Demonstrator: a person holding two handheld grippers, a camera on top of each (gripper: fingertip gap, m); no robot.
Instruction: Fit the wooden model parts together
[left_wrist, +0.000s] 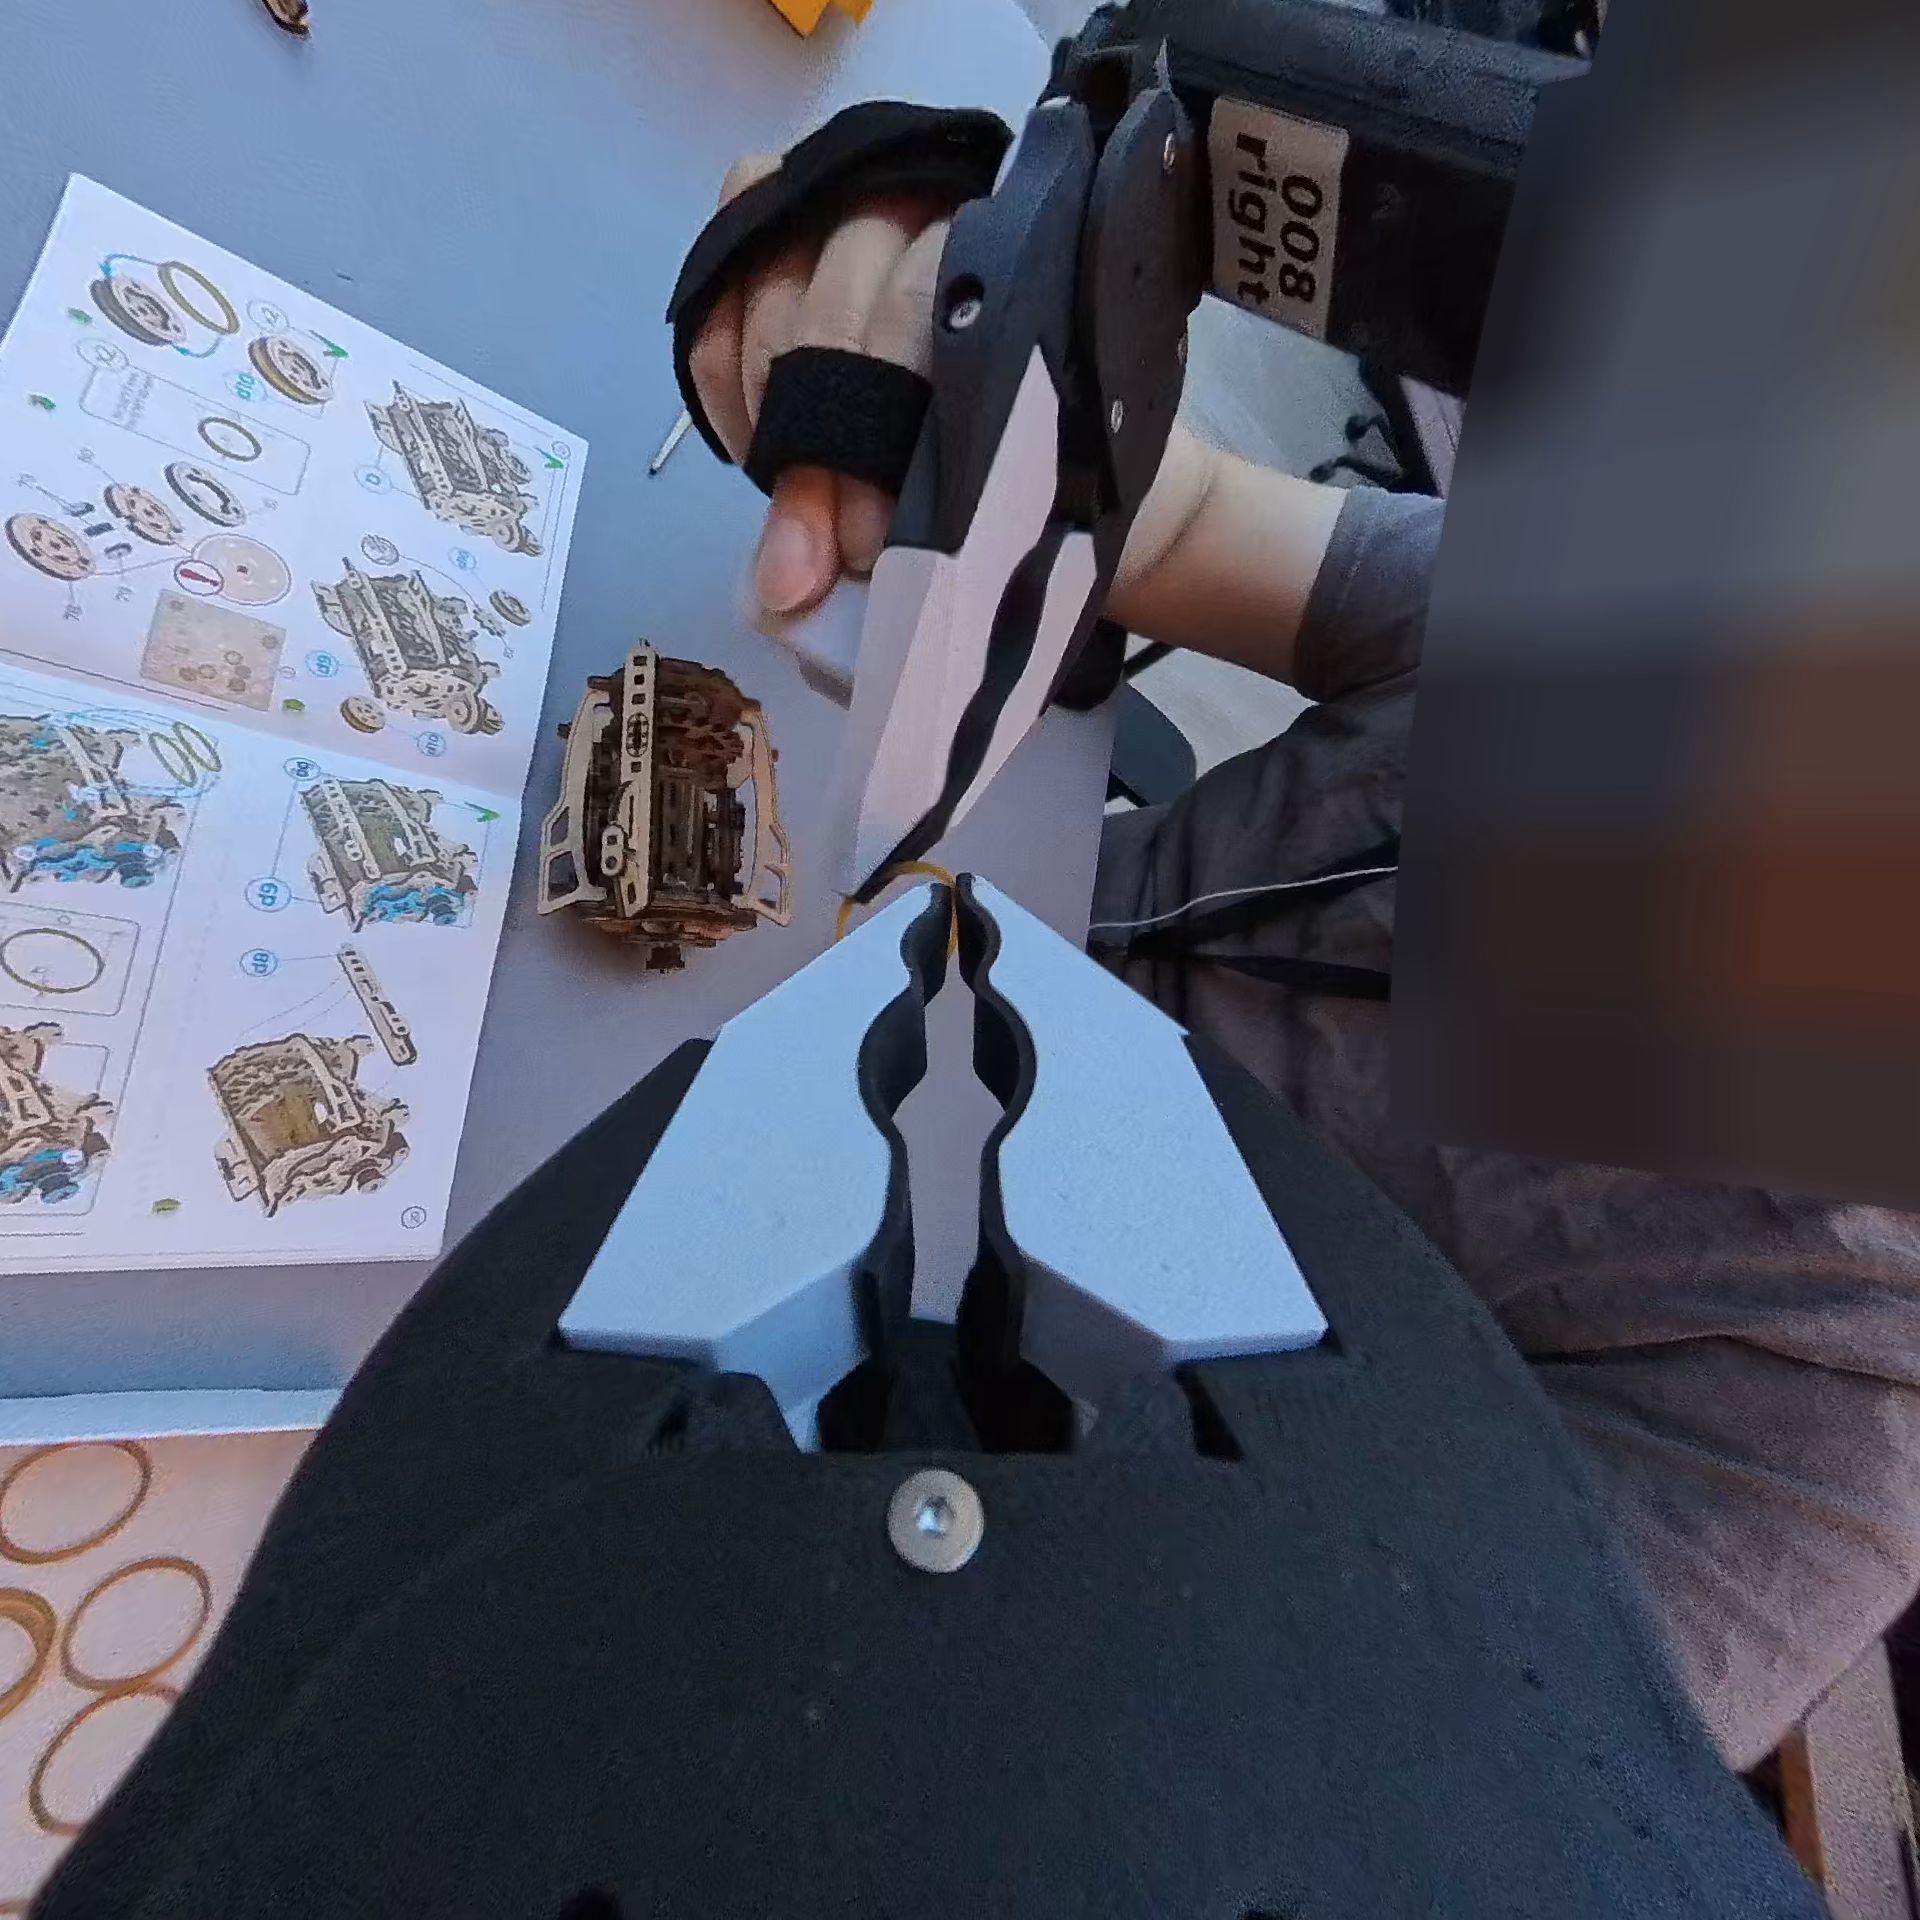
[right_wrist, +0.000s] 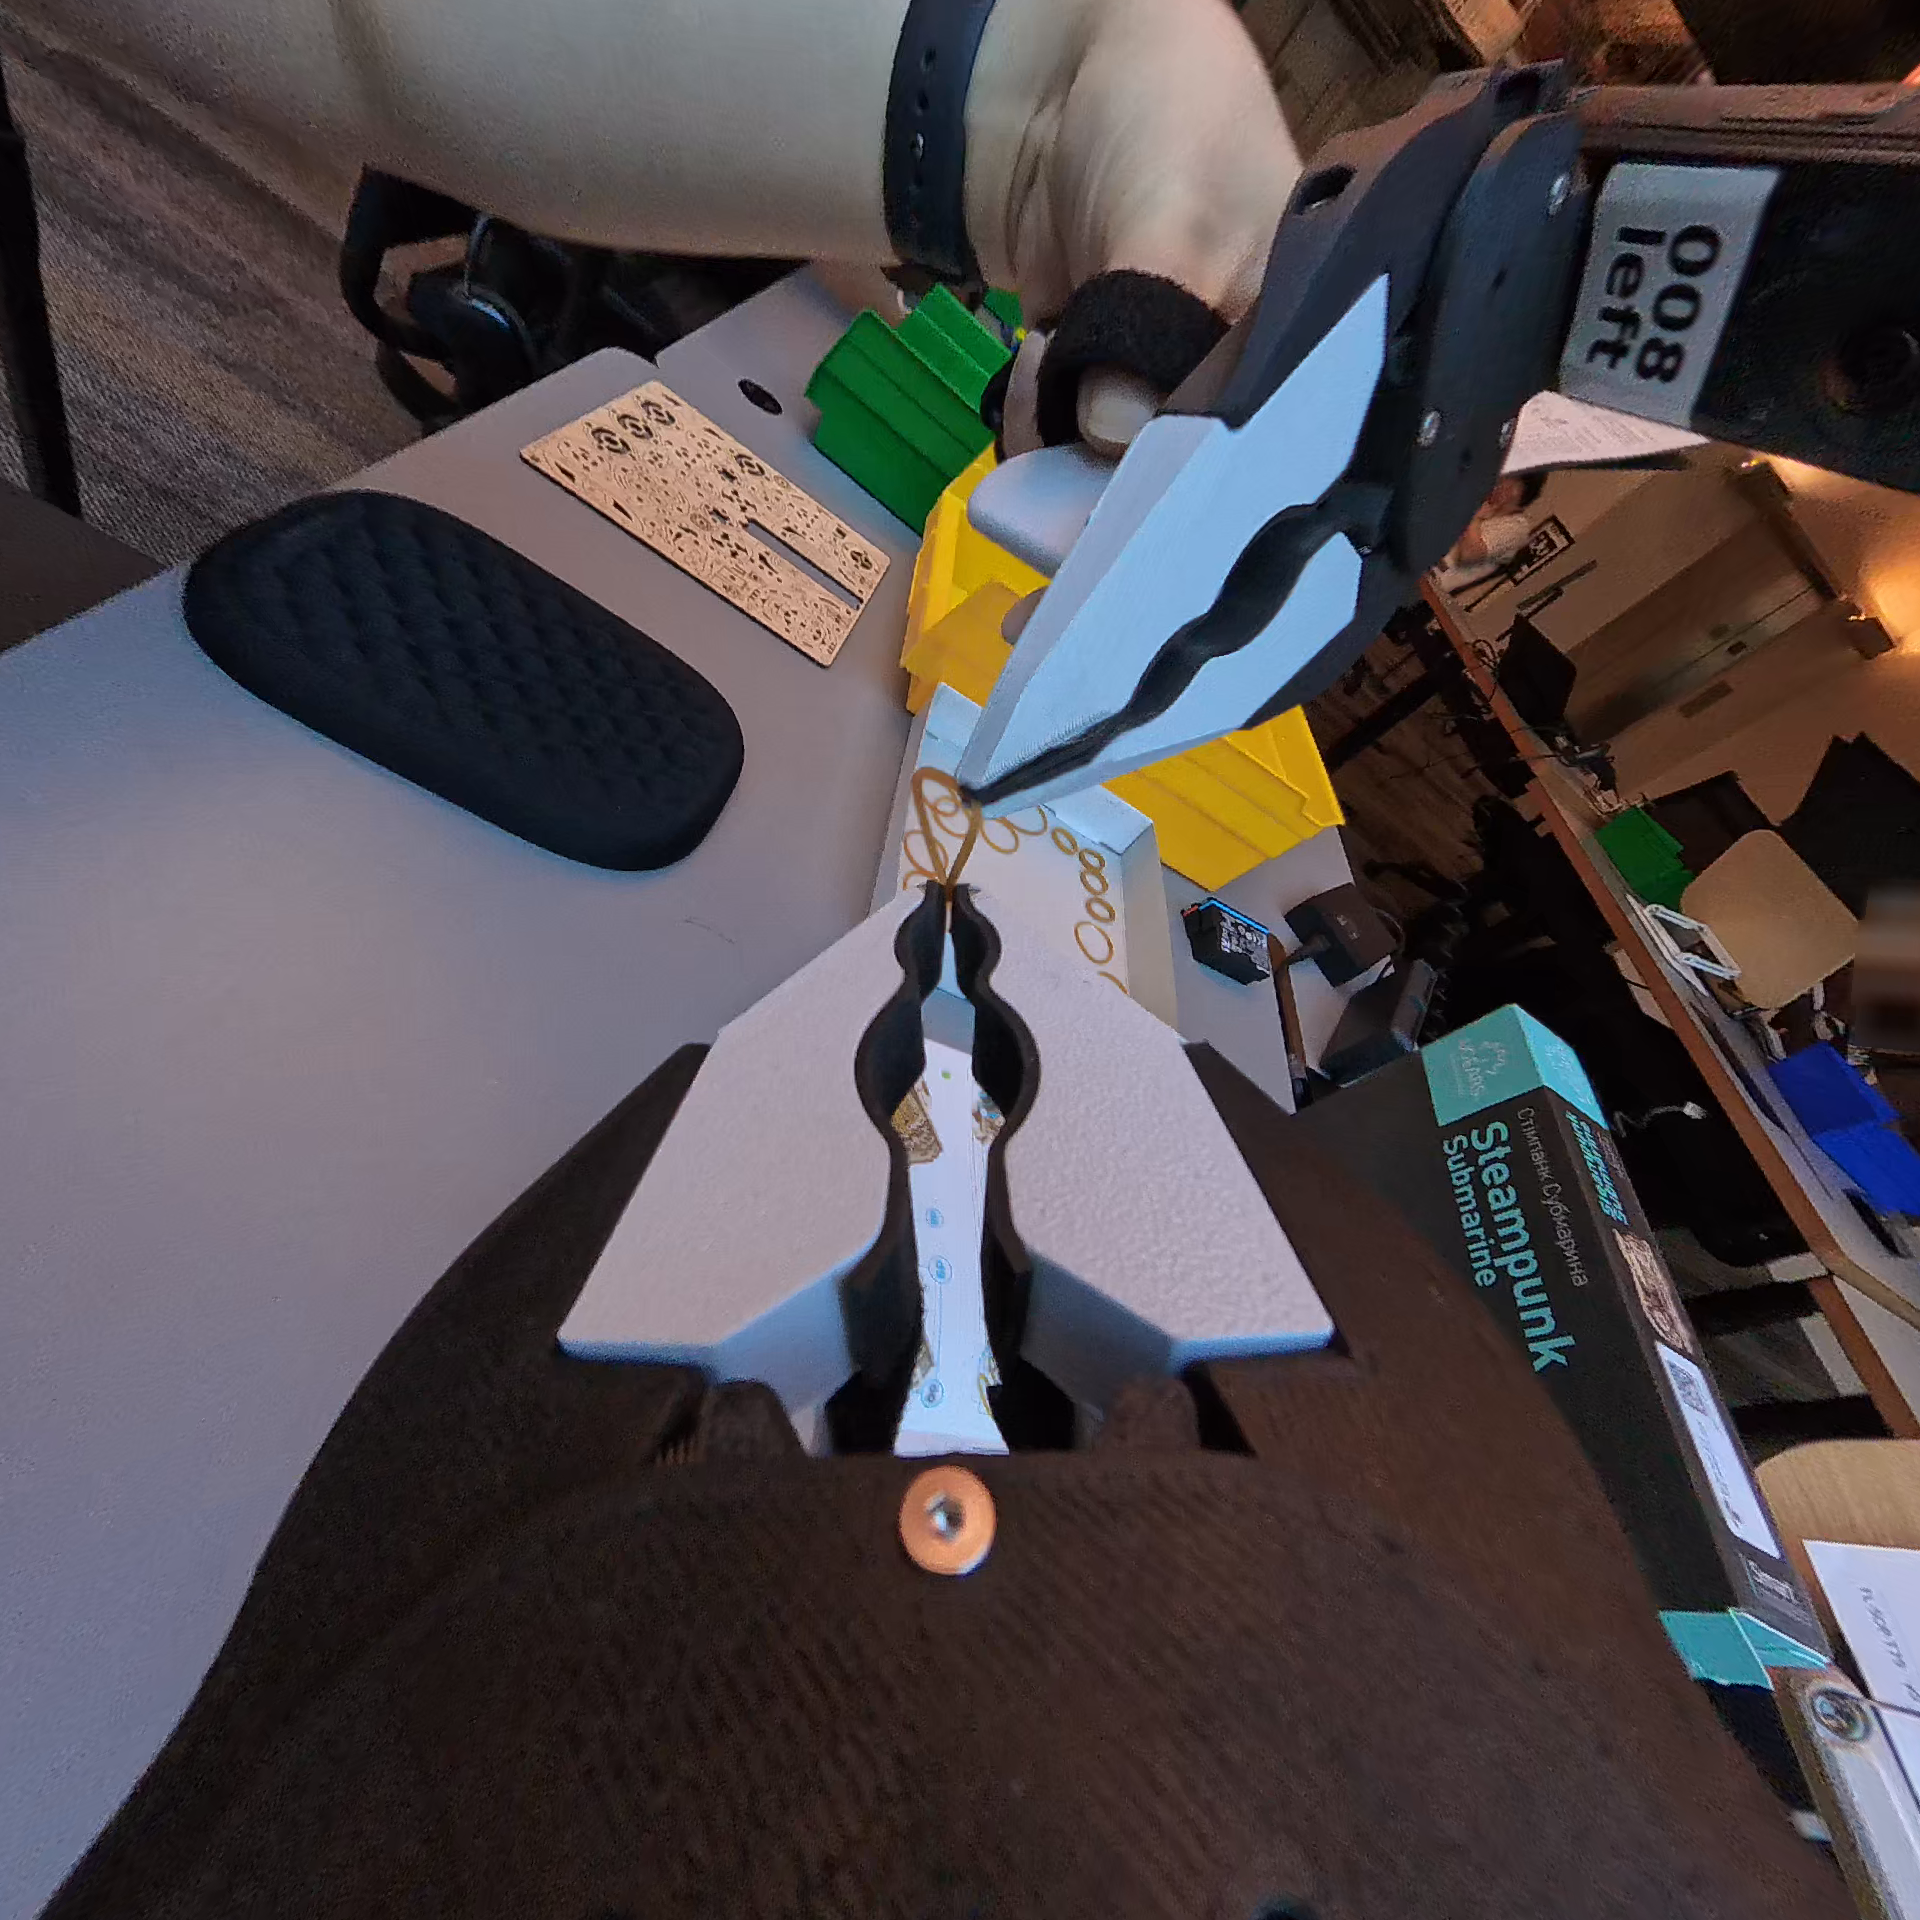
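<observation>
A thin yellow band (left_wrist: 914, 865) is stretched between both grippers above the grey table (left_wrist: 520, 208). My left gripper (left_wrist: 954, 891) is shut on one end of it. My right gripper (right_wrist: 948, 896) is shut on the other end, where the band (right_wrist: 928, 821) looks twisted into a narrow loop. The right gripper (left_wrist: 862, 891) comes in from above in the left wrist view. The left gripper (right_wrist: 971, 795) comes in from the upper right in the right wrist view. The partly built wooden model (left_wrist: 665, 800) lies on the table to the left of the tips.
An open instruction booklet (left_wrist: 260, 675) lies left of the model. A tray with several loose bands (right_wrist: 1143, 914) sits under the grippers. A wooden part sheet (right_wrist: 707, 520), a black pad (right_wrist: 457, 675), yellow bins (right_wrist: 1226, 790), a green bin (right_wrist: 894, 405) and the kit box (right_wrist: 1558, 1299) surround it. Only a small space, under 4 cm, lies between the two pairs of fingers.
</observation>
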